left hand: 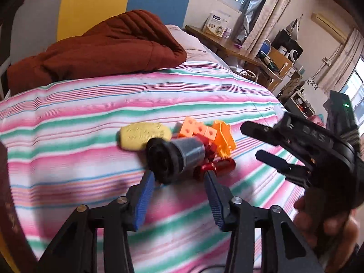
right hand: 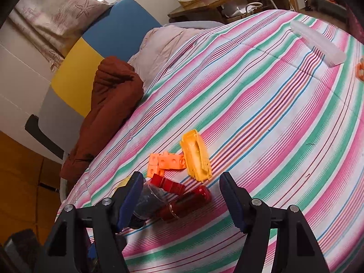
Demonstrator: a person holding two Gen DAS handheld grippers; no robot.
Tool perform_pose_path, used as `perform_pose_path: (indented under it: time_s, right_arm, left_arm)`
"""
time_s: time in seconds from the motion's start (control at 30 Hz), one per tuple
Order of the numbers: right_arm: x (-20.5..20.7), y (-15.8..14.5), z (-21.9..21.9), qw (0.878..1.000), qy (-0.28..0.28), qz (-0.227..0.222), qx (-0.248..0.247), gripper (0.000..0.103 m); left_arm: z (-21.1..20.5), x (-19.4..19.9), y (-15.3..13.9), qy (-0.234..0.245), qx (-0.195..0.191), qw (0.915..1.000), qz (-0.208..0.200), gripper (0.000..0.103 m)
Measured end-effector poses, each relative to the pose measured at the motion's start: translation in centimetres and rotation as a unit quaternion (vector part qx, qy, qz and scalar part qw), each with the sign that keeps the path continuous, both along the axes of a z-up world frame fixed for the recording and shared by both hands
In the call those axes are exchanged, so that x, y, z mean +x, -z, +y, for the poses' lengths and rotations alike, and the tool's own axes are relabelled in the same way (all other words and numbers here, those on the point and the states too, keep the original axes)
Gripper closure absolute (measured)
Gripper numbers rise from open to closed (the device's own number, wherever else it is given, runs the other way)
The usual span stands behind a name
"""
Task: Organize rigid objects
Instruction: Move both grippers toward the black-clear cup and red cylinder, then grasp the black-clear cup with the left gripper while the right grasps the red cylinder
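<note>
A small pile lies on the striped bedspread (left hand: 91,113). It holds a yellow oval piece (left hand: 144,137), orange cubes (left hand: 198,129), an orange-yellow toy shell (left hand: 224,136), red blocks (right hand: 168,184), a red see-through tube (right hand: 188,202) and a clear cup (left hand: 188,152) on its side with a black end. My left gripper (left hand: 179,176) stands open, and the cup rests just past its tips, not pressed by the pads. My right gripper (right hand: 180,178) hangs open above the red blocks and tube, holding nothing. In the left wrist view, the right gripper (left hand: 250,141) reaches in from the right of the pile.
A rust-brown quilt (left hand: 102,45) is bunched at the head of the bed. A clear long case (right hand: 318,43) and an orange piece (right hand: 360,70) lie far across the bedspread. A cluttered desk (left hand: 227,43) stands beside the bed. A hand (left hand: 318,216) holds the right gripper.
</note>
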State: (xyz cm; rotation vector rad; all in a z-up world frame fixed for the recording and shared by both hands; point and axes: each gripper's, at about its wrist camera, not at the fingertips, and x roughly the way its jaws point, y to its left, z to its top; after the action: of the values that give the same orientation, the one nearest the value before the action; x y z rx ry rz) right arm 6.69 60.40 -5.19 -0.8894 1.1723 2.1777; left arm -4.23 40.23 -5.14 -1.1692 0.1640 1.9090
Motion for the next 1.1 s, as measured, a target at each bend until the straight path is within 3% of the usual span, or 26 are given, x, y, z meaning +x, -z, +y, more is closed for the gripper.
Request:
perform_pose_path:
  time_s: [0.17,0.2,0.23,0.33,0.83,0.87,0.9,0.93,1.03,1.1]
  right_arm:
    - [0.0,0.2,0.1,1.0,-0.001,0.004,-0.006,0.033]
    - [0.0,0.2,0.1,1.0,-0.001,0.002,-0.006,0.033]
    - [0.0,0.3,0.1,1.0,-0.001,0.0,-0.005,0.033]
    - [-0.1,0.4,0.0,1.0,-0.003,-0.005,-0.003,0.033]
    - [-0.5,2.4,0.8,0.999,-0.012,-0.031,-0.041,0.033]
    - [-0.6,2.6,0.8,0.998,-0.016,-0.032,-0.048,0.033]
    - [-0.7,2.8,0.7,0.998,-0.022,-0.037,-0.051,0.033]
    - [-0.9,3.1,0.6,0.997,-0.029,-0.047,-0.054,0.033]
    - [-1.5,4.0,0.3,0.994,-0.054,-0.048,-0.078,0.033]
    - [-2.1,4.4,-0.1,0.993,-0.065,-0.065,-0.07,0.033]
  left_arm:
    - [2.6,-0.9,1.7,0.011,-0.008,0.9999,-0.004,0.075]
    - [2.7,-1.1,2.0,0.013,-0.001,0.9999,-0.01,0.087]
    - [2.7,-1.2,2.2,0.013,0.005,0.9998,-0.013,0.091]
    - [1.9,-1.1,2.5,0.013,0.016,0.9996,-0.017,0.092]
    - [-9.8,3.4,1.4,-0.042,-0.018,0.9987,0.021,0.091]
    - [-10.2,3.6,1.4,-0.042,-0.016,0.9989,0.015,0.089]
    - [-10.3,3.8,1.5,-0.033,-0.014,0.9993,0.004,0.078]
    - [-10.5,4.2,1.6,-0.026,-0.011,0.9996,0.001,0.074]
    - [-11.0,5.4,1.3,-0.008,-0.027,0.9993,0.025,0.072]
    - [-11.7,5.9,0.7,-0.003,-0.027,0.9989,0.039,0.065]
